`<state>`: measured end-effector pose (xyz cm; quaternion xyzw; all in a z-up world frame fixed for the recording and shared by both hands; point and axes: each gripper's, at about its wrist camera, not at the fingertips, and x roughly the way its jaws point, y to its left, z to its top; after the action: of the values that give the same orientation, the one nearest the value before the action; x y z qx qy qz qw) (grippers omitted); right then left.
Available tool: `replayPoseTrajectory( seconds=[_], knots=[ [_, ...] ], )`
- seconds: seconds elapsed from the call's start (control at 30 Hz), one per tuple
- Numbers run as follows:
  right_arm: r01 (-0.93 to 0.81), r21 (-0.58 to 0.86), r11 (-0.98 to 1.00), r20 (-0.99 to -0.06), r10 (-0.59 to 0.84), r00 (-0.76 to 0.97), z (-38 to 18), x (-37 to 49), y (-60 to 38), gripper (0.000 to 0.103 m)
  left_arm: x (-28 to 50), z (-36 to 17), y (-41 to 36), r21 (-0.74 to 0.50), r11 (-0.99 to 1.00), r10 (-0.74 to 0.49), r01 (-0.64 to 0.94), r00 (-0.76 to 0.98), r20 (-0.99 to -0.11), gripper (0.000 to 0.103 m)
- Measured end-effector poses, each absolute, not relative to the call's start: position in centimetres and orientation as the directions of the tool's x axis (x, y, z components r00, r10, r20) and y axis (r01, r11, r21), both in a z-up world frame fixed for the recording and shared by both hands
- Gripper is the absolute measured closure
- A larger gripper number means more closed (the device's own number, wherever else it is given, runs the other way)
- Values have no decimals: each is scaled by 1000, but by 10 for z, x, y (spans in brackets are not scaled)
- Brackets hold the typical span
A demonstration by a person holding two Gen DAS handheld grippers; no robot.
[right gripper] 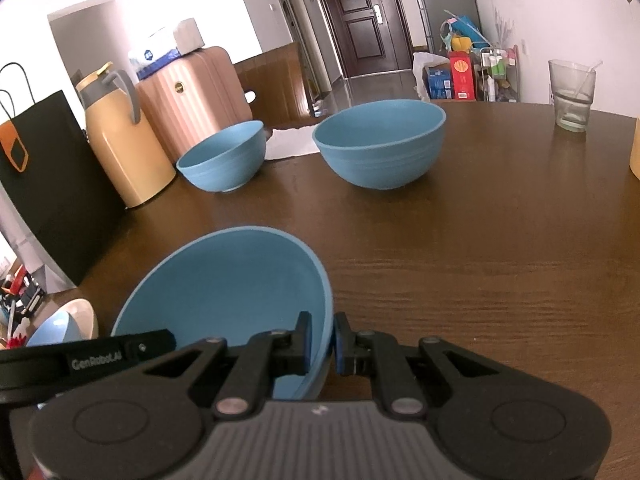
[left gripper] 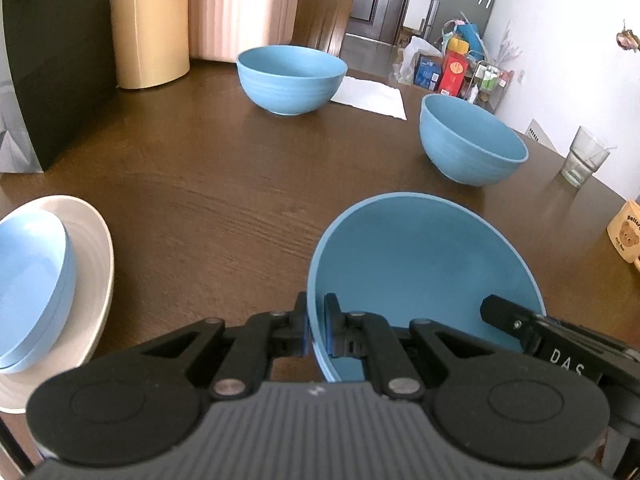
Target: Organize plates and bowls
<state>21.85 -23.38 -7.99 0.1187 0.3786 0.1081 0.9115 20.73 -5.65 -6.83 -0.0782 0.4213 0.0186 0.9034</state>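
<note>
A blue bowl (left gripper: 420,272) (right gripper: 232,288) hangs between both grippers over the brown table (left gripper: 224,184). My left gripper (left gripper: 316,330) is shut on its left rim, one pad inside and one outside. My right gripper (right gripper: 322,344) is shut on the opposite rim in the same way; its finger (left gripper: 508,318) shows at the bowl's right edge. Two more blue bowls stand further back, one far (left gripper: 292,78) (right gripper: 222,158) and one nearer on the right (left gripper: 472,140) (right gripper: 380,144). At the left, a cream plate (left gripper: 90,280) (right gripper: 86,316) carries a light blue bowl (left gripper: 32,284).
A black paper bag (left gripper: 56,60), a yellow jug (left gripper: 150,24) and a pink suitcase (left gripper: 244,4) line the table's far left. A white cloth (left gripper: 372,98) lies behind the bowls. A glass with a straw (right gripper: 572,96) and a yellow mug (left gripper: 626,236) stand at the right.
</note>
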Motion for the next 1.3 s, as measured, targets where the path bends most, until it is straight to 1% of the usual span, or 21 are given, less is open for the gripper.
replayPoseTrajectory(
  seconds=[0.23, 0.33, 0.37, 0.4, 0.43, 0.47, 0.5, 0.53, 0.57, 0.6, 0.63, 0.67, 0.7, 0.73, 0.77, 0.93, 1.1, 1.2, 1.3],
  knots=[
    [-109, 300, 948, -666, 290, 687, -83, 220, -233, 92, 210, -71, -56, -130, 986, -34, -105, 637, -770, 94],
    [-114, 303, 946, -664, 295, 687, -83, 219, -234, 87, 209, -71, -56, -126, 986, -27, -109, 641, -767, 92],
    [-112, 298, 948, -664, 290, 690, -82, 218, -234, 84, 208, -71, -57, -122, 986, -22, -111, 645, -764, 86],
    [-113, 298, 948, -661, 290, 692, -81, 217, -235, 78, 206, -70, -57, -116, 987, -15, -113, 650, -759, 69],
    [-115, 299, 947, -653, 291, 699, -79, 216, -237, 67, 204, -69, -57, -109, 987, -4, -118, 659, -752, 57],
    [-113, 299, 948, -647, 288, 706, -77, 214, -240, 59, 201, -66, -56, -100, 987, 13, -129, 674, -738, 39],
    [-111, 296, 949, -637, 283, 717, -75, 211, -242, 43, 198, -63, -56, -92, 986, 27, -135, 691, -723, 31],
    [-111, 292, 950, -623, 277, 731, -71, 208, -244, 31, 194, -59, -56, -82, 987, 41, -138, 711, -702, 30],
    [-113, 291, 950, -606, 275, 746, -66, 204, -247, 26, 191, -56, -56, -74, 988, 49, -137, 723, -689, 25],
    [-118, 292, 949, -591, 276, 758, -62, 201, -249, 20, 188, -53, -56, -66, 988, 56, -137, 734, -677, 17],
    [-124, 293, 948, -573, 278, 771, -57, 197, -252, 16, 185, -49, -55, -62, 988, 63, -139, 744, -665, 12],
    [-129, 294, 947, -561, 280, 779, -54, 194, -255, 13, 181, -46, -54, -61, 988, 69, -142, 756, -651, 6],
    [-132, 297, 946, -549, 283, 786, -51, 191, -259, 7, 178, -43, -53, -61, 988, 72, -143, 769, -635, 1],
    [-136, 302, 944, -539, 287, 792, -48, 189, -263, 1, 174, -40, -52, -59, 988, 76, -143, 781, -620, 0],
    [-141, 309, 941, -528, 293, 797, -46, 187, -267, 0, 170, -37, -52, -56, 988, 81, -143, 792, -606, 0],
    [-162, 318, 934, -494, 309, 812, -42, 180, -288, 0, 158, -27, -49, -52, 989, 86, -141, 816, -572, 0],
    [-180, 283, 942, -494, 304, 814, -45, 183, -302, 0, 148, -23, -45, -71, 987, 81, -144, 828, -554, 0],
    [-193, 272, 943, -489, 308, 816, -51, 188, -309, 0, 143, -23, -42, -65, 984, 104, -165, 833, -543, 0],
    [-197, 317, 928, -470, 334, 817, -61, 192, -317, 0, 139, -25, -38, -77, 980, 112, -183, 829, -548, 0]
  ],
)
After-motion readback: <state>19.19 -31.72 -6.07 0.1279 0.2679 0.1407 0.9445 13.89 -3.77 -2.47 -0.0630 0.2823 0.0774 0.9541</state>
